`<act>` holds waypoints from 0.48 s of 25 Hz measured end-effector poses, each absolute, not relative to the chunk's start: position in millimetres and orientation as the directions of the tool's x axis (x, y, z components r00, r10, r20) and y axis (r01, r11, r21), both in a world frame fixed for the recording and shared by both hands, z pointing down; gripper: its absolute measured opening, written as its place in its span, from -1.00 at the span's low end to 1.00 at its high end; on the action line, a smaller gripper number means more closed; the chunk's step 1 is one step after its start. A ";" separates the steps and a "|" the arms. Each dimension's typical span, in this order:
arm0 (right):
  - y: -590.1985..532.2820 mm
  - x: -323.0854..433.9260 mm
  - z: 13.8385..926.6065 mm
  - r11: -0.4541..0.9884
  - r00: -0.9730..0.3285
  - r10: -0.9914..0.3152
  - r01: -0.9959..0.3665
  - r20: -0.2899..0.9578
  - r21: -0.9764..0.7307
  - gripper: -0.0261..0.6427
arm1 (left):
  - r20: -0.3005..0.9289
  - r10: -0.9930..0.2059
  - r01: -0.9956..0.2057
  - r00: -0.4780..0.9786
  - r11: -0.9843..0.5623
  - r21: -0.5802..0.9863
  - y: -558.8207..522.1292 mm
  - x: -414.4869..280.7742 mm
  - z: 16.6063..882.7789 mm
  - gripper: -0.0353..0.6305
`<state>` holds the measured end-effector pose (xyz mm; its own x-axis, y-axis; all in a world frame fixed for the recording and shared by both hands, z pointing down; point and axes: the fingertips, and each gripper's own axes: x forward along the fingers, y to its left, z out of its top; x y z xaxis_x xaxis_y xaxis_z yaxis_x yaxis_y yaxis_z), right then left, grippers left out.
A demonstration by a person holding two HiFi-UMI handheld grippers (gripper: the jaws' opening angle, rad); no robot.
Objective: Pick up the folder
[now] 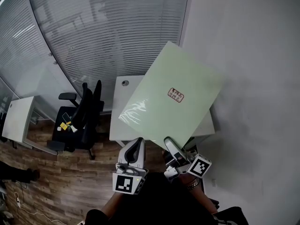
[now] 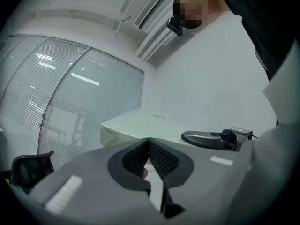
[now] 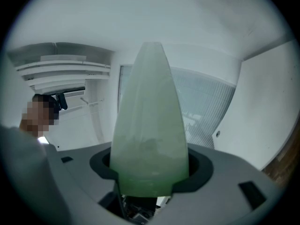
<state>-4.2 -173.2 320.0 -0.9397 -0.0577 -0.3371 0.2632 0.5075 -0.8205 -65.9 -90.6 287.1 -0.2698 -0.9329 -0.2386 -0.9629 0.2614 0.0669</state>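
Note:
A pale green folder (image 1: 187,74) with a small red-printed label (image 1: 176,95) hangs tilted in the air above a white table (image 1: 121,108). Both grippers hold its near lower edge. My left gripper (image 1: 138,143) is at the edge's left part, and its ribbed pads (image 2: 159,157) meet on the folder's (image 2: 136,125) near edge in the left gripper view (image 2: 149,146). My right gripper (image 1: 170,144) grips further right. In the right gripper view the folder (image 3: 150,121) fills the gap between the jaws (image 3: 151,175). The right gripper (image 2: 213,138) also shows across the folder.
A black office chair (image 1: 86,111) stands left of the table on the wooden floor. A second white desk (image 1: 18,118) is at the far left. Glass partitions with blinds (image 1: 108,32) run behind, and a plain white wall (image 1: 253,55) is on the right.

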 end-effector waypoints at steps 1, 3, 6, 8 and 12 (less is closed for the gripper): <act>-172.5 -4.8 318.5 0.505 -0.938 -0.058 0.267 -0.341 -0.821 -0.08 | -0.233 -0.937 -0.965 -0.262 0.255 0.062 -91.7 -64.8 287.7 -0.88; -171.5 -5.9 315.0 0.504 -0.939 -0.058 0.266 -0.340 -0.822 -0.08 | -0.226 -0.943 -0.969 -0.246 0.241 0.052 -94.1 -62.6 288.8 -0.88; -174.0 -4.2 318.4 0.510 -0.947 -0.072 0.236 -0.314 -0.827 -0.08 | -0.241 -0.941 -0.972 -0.237 0.231 0.052 -96.9 -59.6 283.0 -0.88; -174.0 -3.9 320.0 0.508 -0.948 -0.076 0.229 -0.308 -0.830 -0.08 | -0.236 -0.944 -0.973 -0.230 0.225 0.048 -97.3 -57.8 282.2 -0.88; -172.5 -7.0 323.7 0.490 -0.949 -0.076 0.232 -0.307 -0.840 -0.08 | -0.226 -0.948 -0.974 -0.225 0.217 0.060 -97.9 -59.6 284.7 -0.88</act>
<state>-7.0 -172.5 323.7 -0.9487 -0.0761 -0.3069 0.2324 0.4902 -0.8400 -59.6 -97.9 284.7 -0.2250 -0.9477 -0.2265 -0.9743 0.2170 0.0596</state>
